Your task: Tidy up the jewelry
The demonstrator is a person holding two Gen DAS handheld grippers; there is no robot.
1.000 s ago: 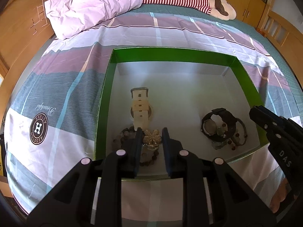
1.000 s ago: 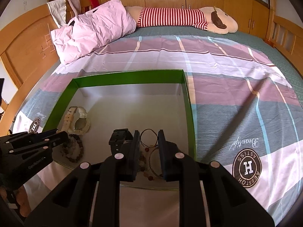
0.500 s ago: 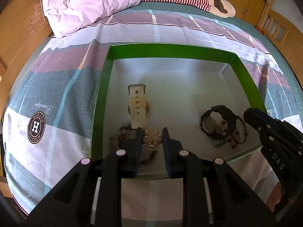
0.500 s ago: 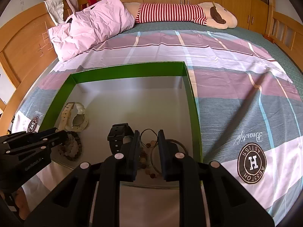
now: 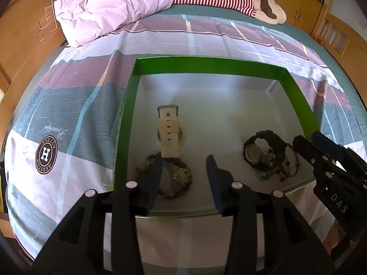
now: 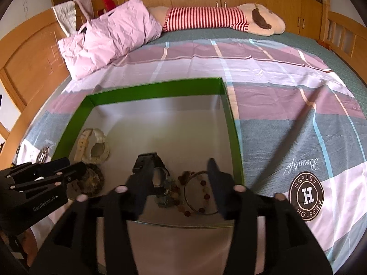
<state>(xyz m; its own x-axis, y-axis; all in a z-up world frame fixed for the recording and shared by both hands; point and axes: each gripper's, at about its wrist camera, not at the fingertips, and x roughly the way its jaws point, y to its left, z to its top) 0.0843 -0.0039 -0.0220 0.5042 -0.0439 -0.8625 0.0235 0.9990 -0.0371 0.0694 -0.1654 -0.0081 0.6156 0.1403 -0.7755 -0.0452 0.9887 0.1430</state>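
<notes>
Both grippers hang over the near edge of the green box [image 5: 128, 105] on the bed. The left gripper [image 5: 183, 178] has its jaws opening, pinching nothing, the brooch [image 5: 181, 174] lying on the beads [image 5: 149, 163] below. The right gripper [image 6: 179, 185] is opening too, over the black watch [image 6: 149, 162] and bangle [image 6: 199, 194] (a tangled heap). A careless grab could snag several pieces together.

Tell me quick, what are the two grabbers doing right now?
Left gripper: jaws opening, gripping nothing; dark bead bracelet lies loose between them.
Right gripper: jaws opening, gripping nothing; black watch and beads below.
</notes>
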